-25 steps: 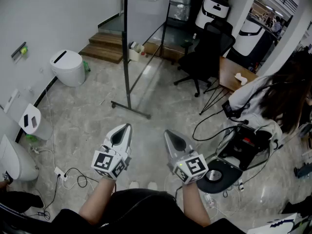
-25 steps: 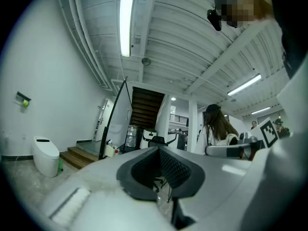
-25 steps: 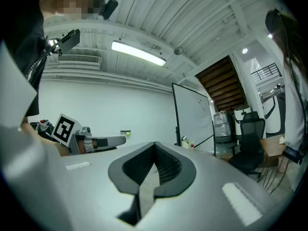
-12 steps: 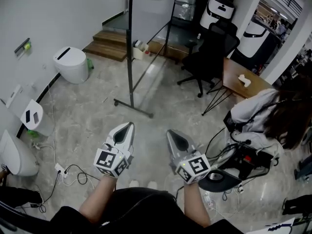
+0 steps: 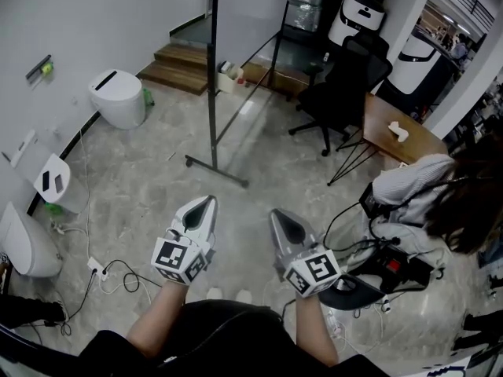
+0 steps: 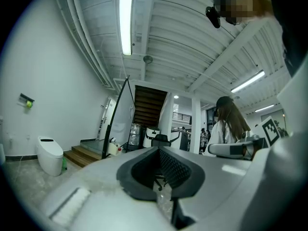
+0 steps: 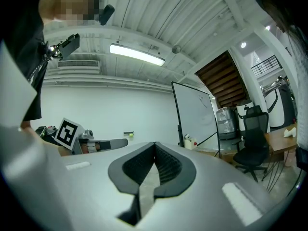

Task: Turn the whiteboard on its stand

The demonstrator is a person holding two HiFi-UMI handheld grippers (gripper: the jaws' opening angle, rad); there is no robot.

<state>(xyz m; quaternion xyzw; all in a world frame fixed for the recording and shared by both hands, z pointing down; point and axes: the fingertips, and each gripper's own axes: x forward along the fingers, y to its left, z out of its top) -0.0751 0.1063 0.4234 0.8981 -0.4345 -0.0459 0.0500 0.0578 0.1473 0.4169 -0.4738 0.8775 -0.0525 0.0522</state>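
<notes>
The tall white whiteboard (image 5: 245,6) on its black tubular stand (image 5: 213,85) stood at the upper centre of the head view, on the grey marbled floor (image 5: 149,179), with the stand's foot bar lying across the floor just below the middle of the upper half. It was well apart from both grippers, which sat in the lower centre of the frame.

The left hand-held gripper (image 5: 207,202) pointed level toward the stand, its jaws closed together with nothing between them; its own view showed the ribbed dark pads meeting at the tip (image 6: 159,149), with the whiteboard (image 6: 121,126) left of centre beyond. The right hand-held gripper (image 5: 275,212) lay beside it, likewise closed on nothing, and its view (image 7: 155,143) showed the whiteboard (image 7: 195,110) right of centre against the white wall.

Brown wooden steps (image 5: 182,63) lay in the upper left behind the stand, and a white rounded toilet-shaped unit (image 5: 118,99) stood left of them by the wall. A black office chair (image 5: 343,85) stood to the upper right beside a brown wooden bench (image 5: 397,132). A seated person in a pale striped top (image 5: 413,195) was at the right edge. White cables (image 5: 110,277) trailed over the floor at the lower left.
</notes>
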